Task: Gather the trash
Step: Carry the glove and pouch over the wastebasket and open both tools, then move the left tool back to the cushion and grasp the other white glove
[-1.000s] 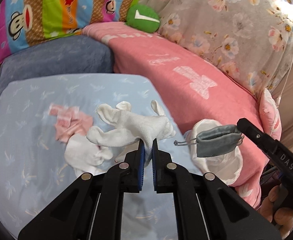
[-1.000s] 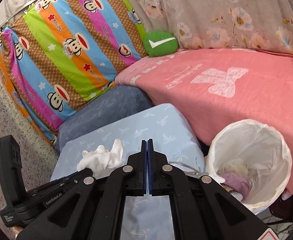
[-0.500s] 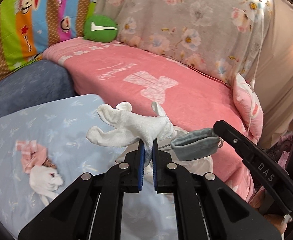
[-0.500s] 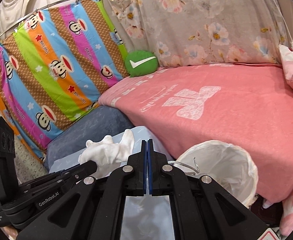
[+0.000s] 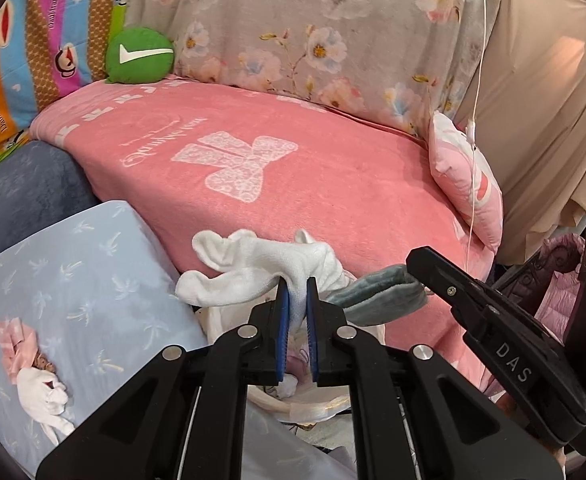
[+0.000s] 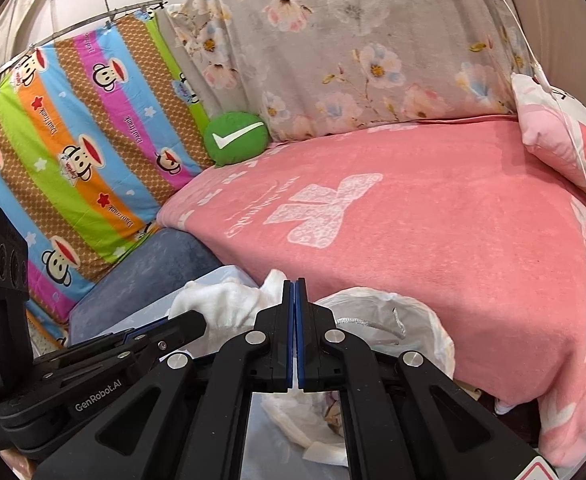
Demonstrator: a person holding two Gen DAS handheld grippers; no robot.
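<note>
My left gripper [image 5: 297, 286] is shut on a crumpled white tissue [image 5: 253, 268] and holds it above the white-lined trash bin [image 5: 313, 408]. My right gripper [image 6: 295, 286] is shut on a grey face mask [image 5: 377, 292], which shows in the left wrist view beside the tissue; in the right wrist view only its ear loop [image 6: 369, 326] shows. The bin [image 6: 425, 320] sits below both grippers, against the pink bed. The tissue also shows in the right wrist view [image 6: 229, 304]. More trash, a pink wrapper [image 5: 13, 338] and a white tissue [image 5: 43, 394], lies on the light blue cushion [image 5: 73, 272].
A pink blanket [image 5: 293, 168] covers the bed behind the bin. A green round pillow [image 5: 139, 56] and a pink pillow [image 5: 465, 184] lie on it. A dark blue cushion [image 5: 17, 196] sits left. A thin white cord [image 5: 475, 80] hangs at the right.
Both grippers have swung right with their loads, from over the blue cushion to above the trash bin. The trash left on the cushion has slid to the lower left of the left view.
</note>
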